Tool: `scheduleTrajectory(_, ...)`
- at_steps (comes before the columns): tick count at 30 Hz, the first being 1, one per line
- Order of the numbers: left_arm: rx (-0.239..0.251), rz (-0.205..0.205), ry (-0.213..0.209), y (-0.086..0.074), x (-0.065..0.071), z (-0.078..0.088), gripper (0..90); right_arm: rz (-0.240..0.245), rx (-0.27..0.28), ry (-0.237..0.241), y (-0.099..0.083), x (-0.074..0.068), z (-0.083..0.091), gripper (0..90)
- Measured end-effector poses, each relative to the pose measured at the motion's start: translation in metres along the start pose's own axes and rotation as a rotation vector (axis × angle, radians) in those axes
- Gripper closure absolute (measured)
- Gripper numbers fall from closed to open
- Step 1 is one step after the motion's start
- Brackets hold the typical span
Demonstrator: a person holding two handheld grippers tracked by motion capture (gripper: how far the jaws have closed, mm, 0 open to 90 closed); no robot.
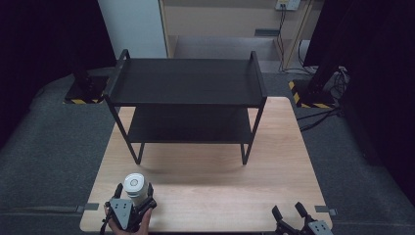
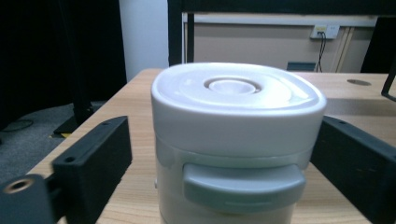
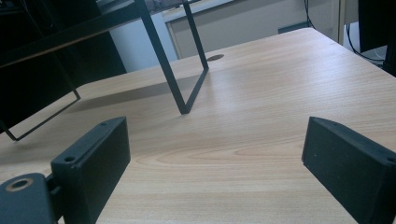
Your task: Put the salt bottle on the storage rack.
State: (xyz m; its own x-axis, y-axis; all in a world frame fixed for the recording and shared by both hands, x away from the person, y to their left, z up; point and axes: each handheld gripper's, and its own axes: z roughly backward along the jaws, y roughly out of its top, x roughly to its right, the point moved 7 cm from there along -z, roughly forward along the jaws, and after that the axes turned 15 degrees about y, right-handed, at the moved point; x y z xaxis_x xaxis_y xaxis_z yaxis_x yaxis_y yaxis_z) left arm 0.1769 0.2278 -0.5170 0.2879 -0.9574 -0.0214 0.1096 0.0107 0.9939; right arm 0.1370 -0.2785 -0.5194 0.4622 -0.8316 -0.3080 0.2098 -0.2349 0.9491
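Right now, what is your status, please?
Left gripper open around white jar. Right gripper open, empty. Black shelf stands ahead.

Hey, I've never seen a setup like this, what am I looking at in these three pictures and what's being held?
A person holds a two-jaw claw in each hand; there is no robot arm. The high view looks down on a wooden table with a black two-tier shelf rack on it. The other two pictures come from cameras riding on each claw. The left claw has its jaws either side of a white lidded canister; whether they grip it I cannot tell. The right claw is open, holding nothing.
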Motion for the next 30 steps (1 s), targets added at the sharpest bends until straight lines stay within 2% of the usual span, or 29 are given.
scheduleTrajectory(1, 0.007, -0.001, 0.001, -0.001, 0.000, 0.000, 15.4, 0.002, -0.002, 0.000, 0.000, 0.000, -0.001, 7.8)
scheduleTrajectory(2, 0.012, -0.005, -0.006, -0.001, -0.001, 0.000, 19.1, 0.003, -0.003, -0.001, 0.001, 0.000, -0.002, 7.8)
scheduleTrajectory(3, 0.015, -0.010, -0.008, -0.002, -0.001, 0.000, 19.1, 0.003, -0.003, -0.001, 0.001, 0.000, -0.002, 7.8)
scheduleTrajectory(4, 0.026, 0.002, -0.030, -0.004, -0.004, 0.001, 29.3, 0.003, -0.005, -0.002, 0.001, 0.000, -0.003, 7.8)
scheduleTrajectory(9, 0.031, -0.002, -0.045, -0.004, -0.007, 0.000, 30.4, 0.003, -0.008, 0.000, 0.001, 0.000, -0.006, 7.8)
scheduleTrajectory(12, 0.006, -0.007, -0.061, 0.005, -0.009, 0.001, 30.5, 0.007, -0.009, 0.004, 0.002, -0.002, -0.008, 7.8)
scheduleTrajectory(15, 0.009, -0.003, -0.067, 0.013, -0.010, 0.006, 30.6, 0.012, -0.007, 0.008, 0.003, -0.004, -0.008, 7.8)
scheduleTrajectory(18, 0.021, 0.012, -0.086, 0.032, -0.012, 0.011, 30.6, 0.017, 0.005, 0.012, 0.006, -0.008, -0.009, 7.8)
scheduleTrajectory(19, 0.019, 0.016, -0.101, 0.048, -0.013, 0.013, 30.5, 0.019, 0.008, 0.012, 0.007, -0.009, -0.010, 7.9)
scheduleTrajectory(20, 0.019, 0.016, -0.101, 0.048, -0.013, 0.013, 30.6, 0.018, 0.009, 0.013, 0.008, -0.010, -0.010, 7.9)
scheduleTrajectory(21, 0.022, 0.015, -0.106, 0.056, -0.013, 0.014, 30.6, 0.018, 0.012, 0.015, 0.009, -0.010, -0.010, 7.9)
scheduleTrajectory(22, 0.020, 0.017, -0.117, 0.072, -0.013, 0.015, 30.6, 0.021, 0.017, 0.015, 0.009, -0.011, -0.011, 7.9)
scheduleTrajectory(23, 0.020, 0.017, -0.117, 0.072, -0.013, 0.015, 30.6, 0.021, 0.017, 0.015, 0.009, -0.011, -0.011, 7.9)
scheduleTrajectory(30, 0.050, 0.038, -0.143, 0.115, -0.007, 0.014, 30.6, 0.026, 0.038, 0.021, 0.016, -0.017, -0.008, 8.1)
